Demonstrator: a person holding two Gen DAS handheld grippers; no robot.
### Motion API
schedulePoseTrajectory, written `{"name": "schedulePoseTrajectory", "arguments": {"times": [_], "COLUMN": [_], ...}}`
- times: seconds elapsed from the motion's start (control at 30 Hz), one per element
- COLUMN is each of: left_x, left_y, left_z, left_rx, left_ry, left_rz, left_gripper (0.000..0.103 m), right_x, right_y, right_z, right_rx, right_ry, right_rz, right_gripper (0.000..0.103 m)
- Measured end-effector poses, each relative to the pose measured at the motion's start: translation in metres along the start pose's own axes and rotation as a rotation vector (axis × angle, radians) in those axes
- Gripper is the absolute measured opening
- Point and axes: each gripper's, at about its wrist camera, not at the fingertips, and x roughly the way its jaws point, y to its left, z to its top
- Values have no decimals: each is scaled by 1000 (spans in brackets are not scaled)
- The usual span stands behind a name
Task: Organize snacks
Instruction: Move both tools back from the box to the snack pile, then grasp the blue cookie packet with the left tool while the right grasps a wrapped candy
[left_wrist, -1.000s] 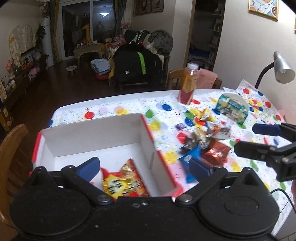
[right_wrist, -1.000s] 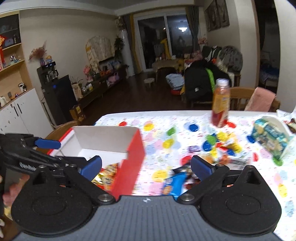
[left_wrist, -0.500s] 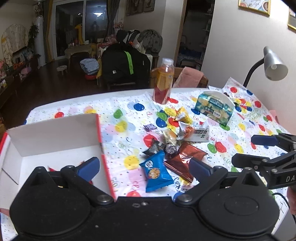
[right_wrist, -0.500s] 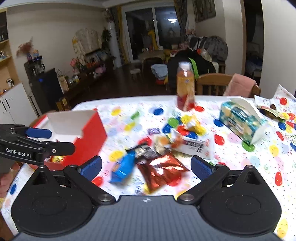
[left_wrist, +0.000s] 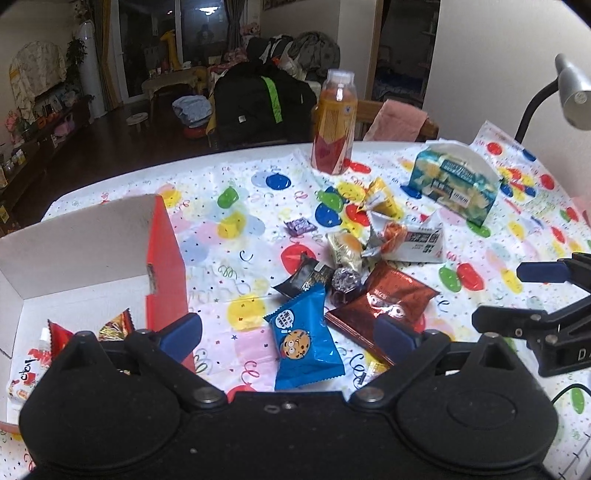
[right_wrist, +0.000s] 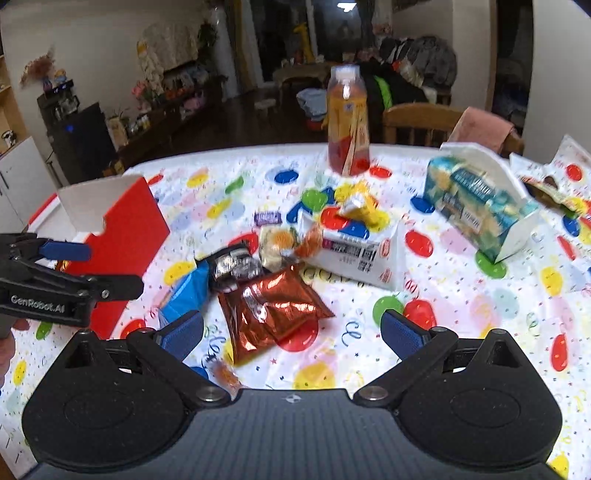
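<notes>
Hovering over the table (left_wrist: 236, 177), I keep my left gripper (left_wrist: 288, 332) spread wide and empty above the blue cookie packet (left_wrist: 304, 345), which lies mid-table beside the brown foil packet (left_wrist: 384, 302). My right gripper (right_wrist: 291, 328) is spread too. The red box (left_wrist: 164, 258) sits at the table's left edge, holding snacks.

You are looking at loose snack packets (left_wrist: 343, 280) lying clustered on the tablecloth, a blue cookie packet (left_wrist: 304, 341) nearest, beside the open red-and-white box (left_wrist: 162, 258) holding packets.
</notes>
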Motion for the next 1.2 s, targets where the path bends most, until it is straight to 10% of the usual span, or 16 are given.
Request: {"name": "schedulePoseTrajectory", "arguments": {"times": [0.4,0.87,1.2], "left_x": [50,89,96], "left_y": [-12,-11,-10], "left_z": [0,-3,-5], "left_rx": [0,-18,-32], "left_ry": [105,206,244], "left_rz": [8,37,-8], "left_gripper": [85,73,47], "right_x": [46,76,72], "right_y": [20,43,61], "right_z": [-28,-43,-49], "right_rx": [-132,-253,-356], "right_ry": [137,193,183], "right_rz": [97,129,110], "right_gripper": [97,60,32]}}
